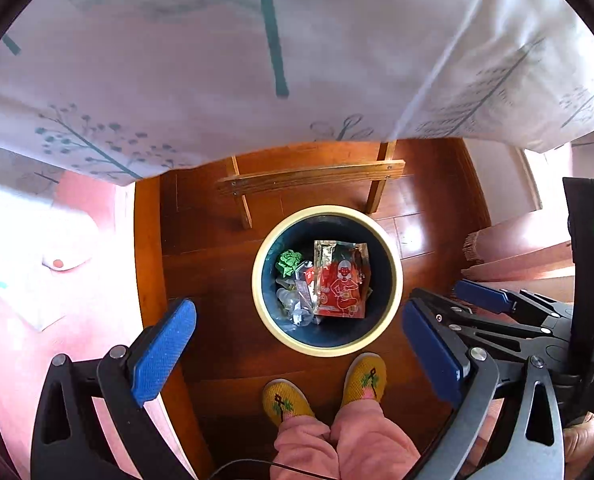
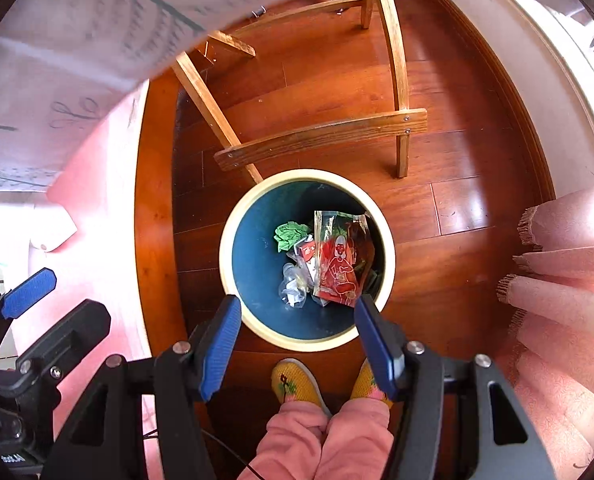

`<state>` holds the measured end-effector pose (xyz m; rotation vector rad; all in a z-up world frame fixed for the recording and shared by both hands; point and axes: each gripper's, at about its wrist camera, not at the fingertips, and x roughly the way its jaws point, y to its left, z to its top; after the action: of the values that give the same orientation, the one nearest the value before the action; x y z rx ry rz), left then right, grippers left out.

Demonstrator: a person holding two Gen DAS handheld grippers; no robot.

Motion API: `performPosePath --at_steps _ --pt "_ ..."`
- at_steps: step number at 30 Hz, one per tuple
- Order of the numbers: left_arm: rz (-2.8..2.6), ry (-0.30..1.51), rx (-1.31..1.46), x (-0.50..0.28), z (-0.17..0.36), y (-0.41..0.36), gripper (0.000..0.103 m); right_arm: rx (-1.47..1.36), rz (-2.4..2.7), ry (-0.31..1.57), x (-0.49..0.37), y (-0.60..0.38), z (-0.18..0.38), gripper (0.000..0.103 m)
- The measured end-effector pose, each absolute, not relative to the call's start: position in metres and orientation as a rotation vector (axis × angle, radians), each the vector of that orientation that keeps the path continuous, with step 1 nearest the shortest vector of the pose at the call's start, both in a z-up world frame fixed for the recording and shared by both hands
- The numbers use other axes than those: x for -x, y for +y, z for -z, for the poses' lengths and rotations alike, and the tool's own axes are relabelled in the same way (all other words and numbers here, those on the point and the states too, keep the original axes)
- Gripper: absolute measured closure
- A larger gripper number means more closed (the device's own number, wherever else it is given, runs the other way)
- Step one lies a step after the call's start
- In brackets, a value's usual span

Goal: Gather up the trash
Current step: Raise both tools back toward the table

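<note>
A round trash bin (image 1: 393, 256) with a cream rim and dark blue inside stands on the wood floor below both grippers; it also shows in the right wrist view (image 2: 233, 208). Inside lie a red snack wrapper (image 1: 343, 286) (image 2: 339, 270), a crumpled green paper (image 1: 289, 261) (image 2: 291, 234) and clear plastic scraps (image 1: 297, 304) (image 2: 295, 282). My left gripper (image 1: 297, 344) is open and empty above the bin. My right gripper (image 2: 297, 332) is open and empty above the bin's near rim; its fingers (image 1: 481, 294) also show at the right of the left wrist view.
A table with a white leaf-print cloth (image 1: 217, 60) overhangs the far side. Wooden chair legs and a crossbar (image 1: 309, 178) (image 2: 321, 136) stand just behind the bin. The person's yellow slippers (image 1: 287, 400) (image 2: 297, 384) are at the bin's near side. Pink curtains (image 2: 569, 264) hang right.
</note>
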<state>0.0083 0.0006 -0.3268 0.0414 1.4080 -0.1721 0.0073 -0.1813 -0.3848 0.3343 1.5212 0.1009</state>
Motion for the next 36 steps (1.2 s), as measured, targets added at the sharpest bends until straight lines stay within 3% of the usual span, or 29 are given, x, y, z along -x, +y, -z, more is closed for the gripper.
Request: performPosePath --at_steps 21,27,30,36 --pt "0.29 1.13 -0.088 -0.004 0.053 0.012 0.001 -0.427 -0.041 1.181 0.01 -0.193 0.099 0.044" --pt "0.269 1.034 -0.103 -0.022 0.009 0.033 0.001 -0.403 -0.019 1.082 -0.01 -0.192 0.053 0.042" --pt "0.252 1.017 -0.084 -0.036 -0.003 0.042 0.001 -0.382 -0.018 1.048 -0.024 -0.19 0.041 0.029" --pt "0.225 1.012 -0.057 -0.083 -0.009 0.041 0.002 -0.305 -0.031 1.043 -0.068 -0.191 0.034 0.028"
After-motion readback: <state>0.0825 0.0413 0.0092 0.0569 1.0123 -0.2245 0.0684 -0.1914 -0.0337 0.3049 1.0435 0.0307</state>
